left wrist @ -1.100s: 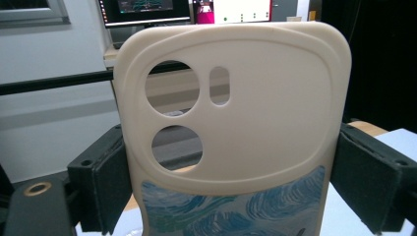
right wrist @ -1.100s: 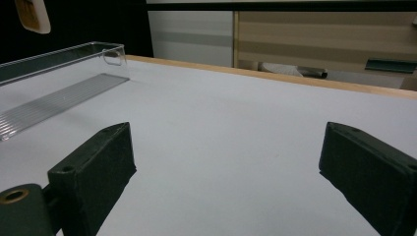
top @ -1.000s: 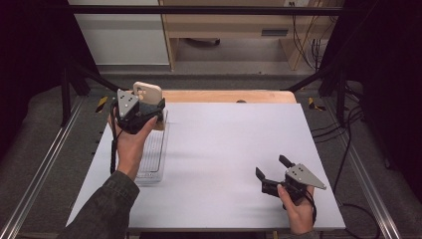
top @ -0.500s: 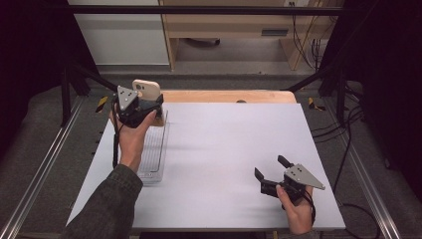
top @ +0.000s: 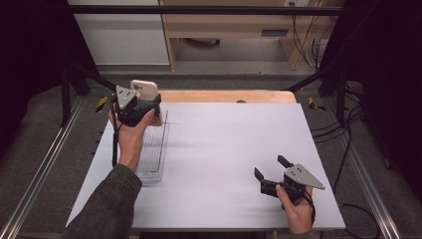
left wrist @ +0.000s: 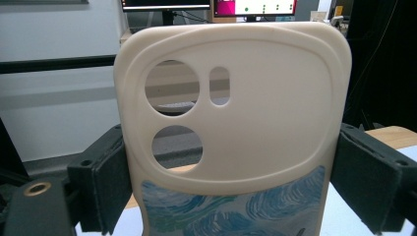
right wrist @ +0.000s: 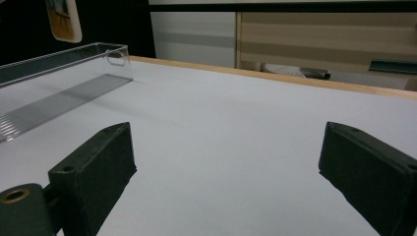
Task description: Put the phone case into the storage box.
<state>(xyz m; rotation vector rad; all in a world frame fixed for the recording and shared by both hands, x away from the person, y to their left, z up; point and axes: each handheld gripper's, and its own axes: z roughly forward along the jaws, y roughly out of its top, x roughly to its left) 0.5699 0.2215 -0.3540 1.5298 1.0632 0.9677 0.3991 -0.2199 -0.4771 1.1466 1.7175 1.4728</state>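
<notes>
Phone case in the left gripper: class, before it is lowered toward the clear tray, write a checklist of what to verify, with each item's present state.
1. Left gripper clamps the phone case at both side edges: ok.
2. Case upright: ok.
3. Case above the clear tray: cannot tell.
4. Tray holds nothing else: ok.
5. Right gripper open, resting away from the tray: ok.

Both grippers, left [top: 135,105] and right [top: 271,175], are black, each topped by a grey three-cornered plate with small screws. Fingers [right wrist: 96,172] are blocky, matte black, with screw holes. Brass fitting at base. Left sleeve [top: 107,206] dark olive.
</notes>
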